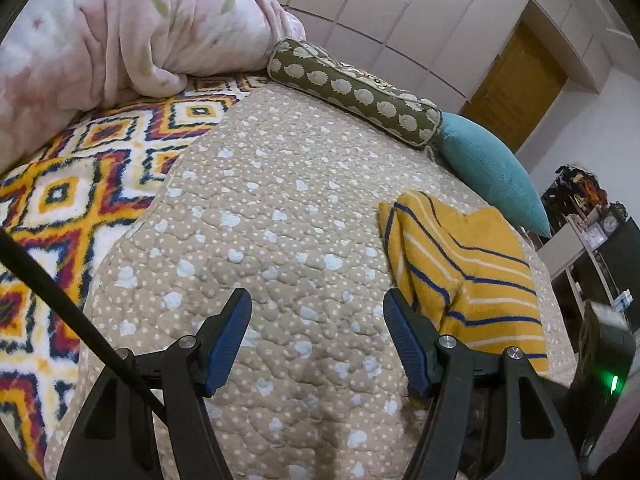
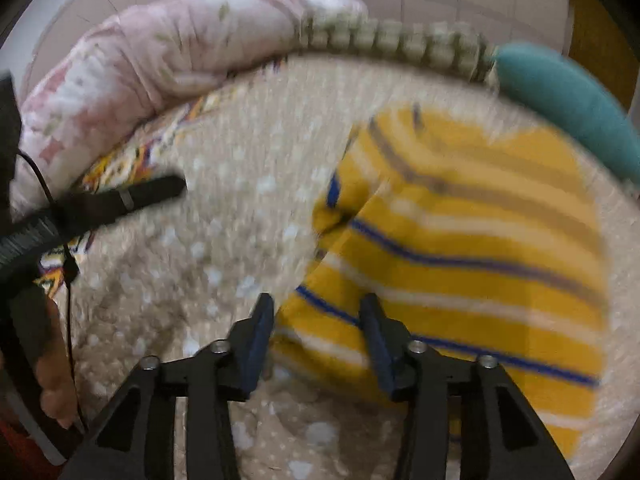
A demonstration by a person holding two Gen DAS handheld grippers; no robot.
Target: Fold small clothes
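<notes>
A small yellow garment (image 1: 472, 264) with blue and white stripes lies crumpled on the beige dotted quilt (image 1: 260, 200), right of centre in the left wrist view. My left gripper (image 1: 316, 300) hangs open over bare quilt, nothing between its fingers. Its right finger stands just beside the garment's left edge. The right wrist view is blurred. There my right gripper (image 2: 318, 300) points down at the near left edge of the garment (image 2: 460, 248). Its jaws stand apart with striped cloth showing in the gap, and the pads do not press on it.
A pink blanket (image 1: 120, 28) is heaped at the back left. An olive bolster (image 1: 352, 92) and a teal cushion (image 1: 488, 168) lie along the far edge. A diamond-patterned blanket (image 1: 68, 200) lies left of the quilt. A hand (image 2: 52, 380) and a cable show at the left.
</notes>
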